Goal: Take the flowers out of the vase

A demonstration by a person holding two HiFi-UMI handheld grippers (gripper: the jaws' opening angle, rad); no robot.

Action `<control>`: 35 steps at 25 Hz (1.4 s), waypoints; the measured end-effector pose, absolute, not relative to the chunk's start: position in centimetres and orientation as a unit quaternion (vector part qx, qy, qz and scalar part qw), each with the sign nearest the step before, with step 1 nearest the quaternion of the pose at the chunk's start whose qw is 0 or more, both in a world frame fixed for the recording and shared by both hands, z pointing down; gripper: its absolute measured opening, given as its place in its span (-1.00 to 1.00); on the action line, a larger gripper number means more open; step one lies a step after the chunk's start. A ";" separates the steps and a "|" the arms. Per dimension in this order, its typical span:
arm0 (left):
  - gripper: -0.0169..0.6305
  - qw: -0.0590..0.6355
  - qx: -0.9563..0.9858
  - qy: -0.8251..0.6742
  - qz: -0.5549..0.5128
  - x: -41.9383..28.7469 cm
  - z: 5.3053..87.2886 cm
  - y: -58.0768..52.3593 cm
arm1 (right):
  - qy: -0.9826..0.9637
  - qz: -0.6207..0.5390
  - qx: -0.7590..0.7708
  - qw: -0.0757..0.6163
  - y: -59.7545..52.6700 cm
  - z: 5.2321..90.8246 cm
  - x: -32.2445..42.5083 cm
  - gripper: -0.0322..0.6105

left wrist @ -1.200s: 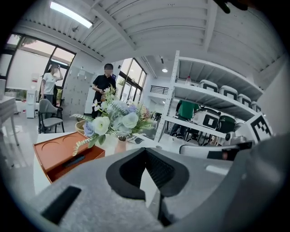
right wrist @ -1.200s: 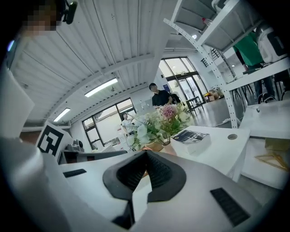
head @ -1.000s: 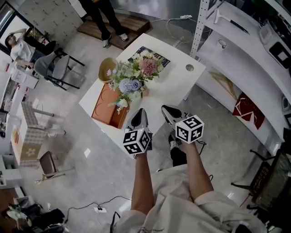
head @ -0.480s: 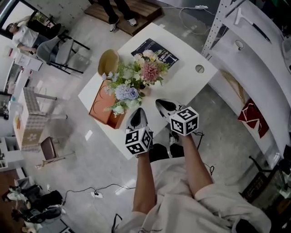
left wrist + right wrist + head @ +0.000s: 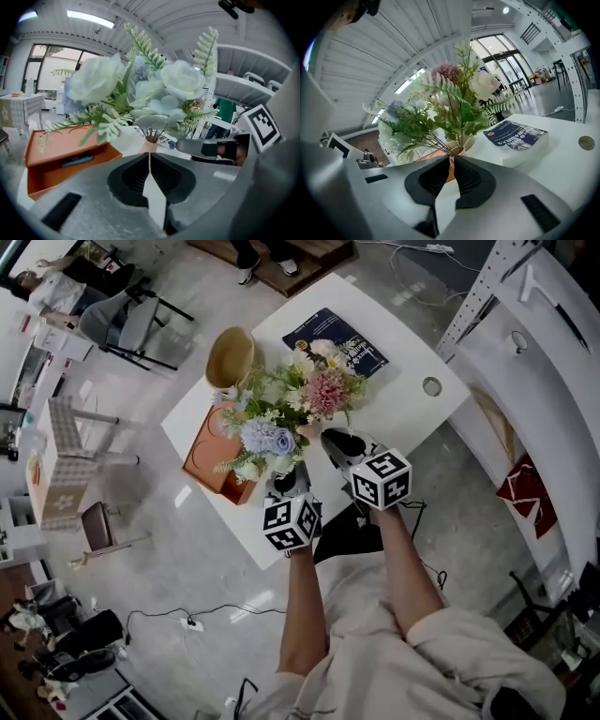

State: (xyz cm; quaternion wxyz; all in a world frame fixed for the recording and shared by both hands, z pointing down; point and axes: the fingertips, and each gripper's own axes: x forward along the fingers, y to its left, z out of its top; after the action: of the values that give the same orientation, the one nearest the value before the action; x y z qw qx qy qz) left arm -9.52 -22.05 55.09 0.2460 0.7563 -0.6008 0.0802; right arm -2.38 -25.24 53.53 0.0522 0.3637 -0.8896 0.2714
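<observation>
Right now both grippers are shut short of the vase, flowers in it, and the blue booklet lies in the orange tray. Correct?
No: the blue booklet lies on the white table beyond the flowers, not in the orange tray, as the head view shows. The left gripper and right gripper are shut short of the vase.

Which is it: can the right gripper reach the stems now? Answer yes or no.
Probably yes: the right gripper faces the stems at the vase mouth, nothing between; its shut jaws must open first.
</observation>
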 end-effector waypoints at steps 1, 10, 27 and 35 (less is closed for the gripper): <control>-0.92 0.246 0.757 -0.600 0.081 -9.4 55.3 -22.4 | -0.890 0.272 0.361 0.052 -25.6 53.7 -2.4 -0.87; -0.71 0.235 0.755 -0.607 0.086 -9.4 55.4 -24.6 | -0.894 0.280 0.348 0.041 -28.0 54.2 -2.6 -0.86; -0.48 0.240 0.771 -0.590 0.024 -9.3 53.9 -28.5 | -0.909 0.264 0.321 0.017 -31.6 54.0 -4.9 -0.52; -0.70 0.220 0.771 -0.597 0.013 -10.3 53.9 -29.2 | -0.914 0.251 0.317 0.012 -32.1 53.8 -6.2 -0.75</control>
State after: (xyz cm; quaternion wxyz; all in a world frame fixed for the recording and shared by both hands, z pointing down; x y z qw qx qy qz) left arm -10.27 -29.22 53.88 0.2197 0.7712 -0.5974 0.0130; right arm -6.18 -32.10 53.84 0.0121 0.3174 -0.9143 0.2514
